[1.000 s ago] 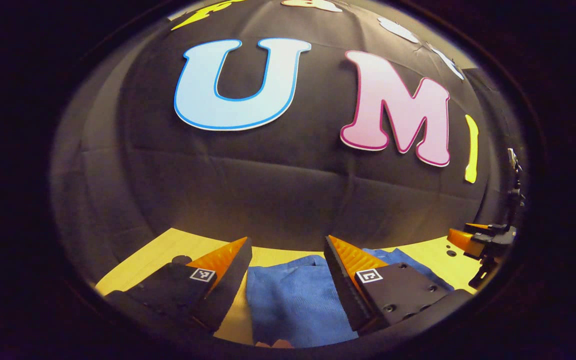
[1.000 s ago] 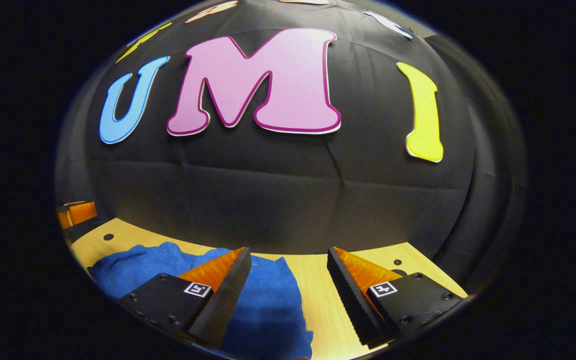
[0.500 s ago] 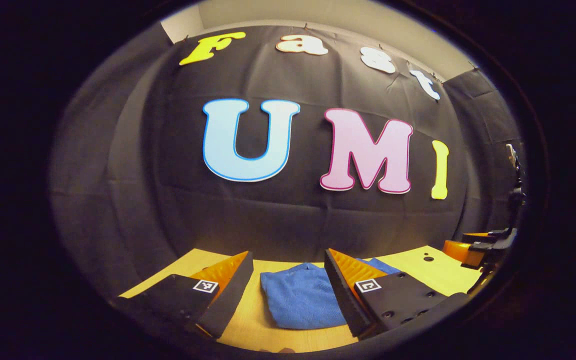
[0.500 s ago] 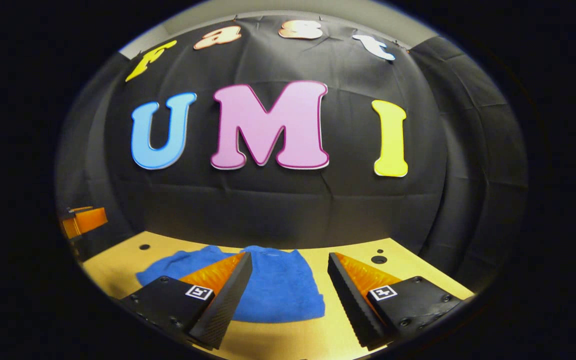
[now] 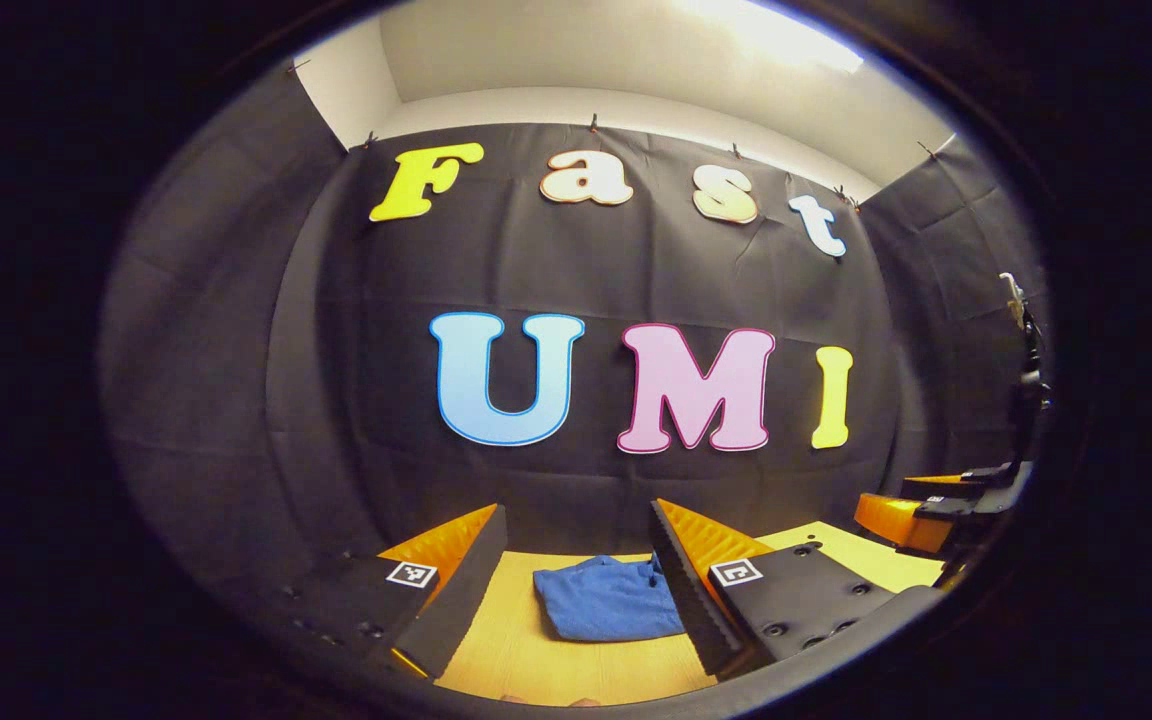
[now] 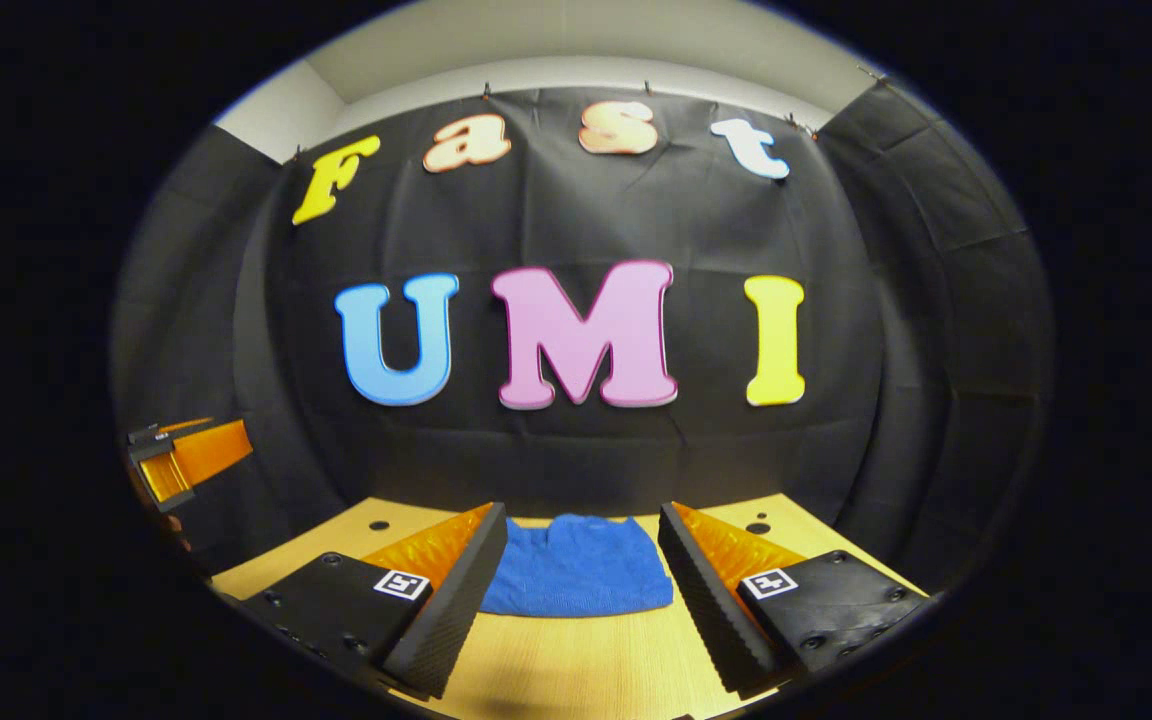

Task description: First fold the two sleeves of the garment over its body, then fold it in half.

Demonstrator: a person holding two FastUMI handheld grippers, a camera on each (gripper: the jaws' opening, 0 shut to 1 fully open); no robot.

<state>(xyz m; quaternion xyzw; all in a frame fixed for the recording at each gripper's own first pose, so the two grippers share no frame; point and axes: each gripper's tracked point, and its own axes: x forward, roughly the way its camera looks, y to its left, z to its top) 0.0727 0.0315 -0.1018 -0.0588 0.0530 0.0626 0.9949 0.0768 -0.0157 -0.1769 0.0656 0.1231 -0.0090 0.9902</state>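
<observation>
Garment (image 6: 576, 565) folded flat on table (image 6: 576, 670), long axis crosswise, both grippers' fingers (image 6: 446, 600) spread, empty

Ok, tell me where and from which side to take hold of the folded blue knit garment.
The folded blue knit garment lies flat as a compact bundle on the light wooden table. Its near edge, facing both tools, runs straight and is exposed. Probably pinch that edge from the near side, coming in low so one finger can slide under the layers.
</observation>
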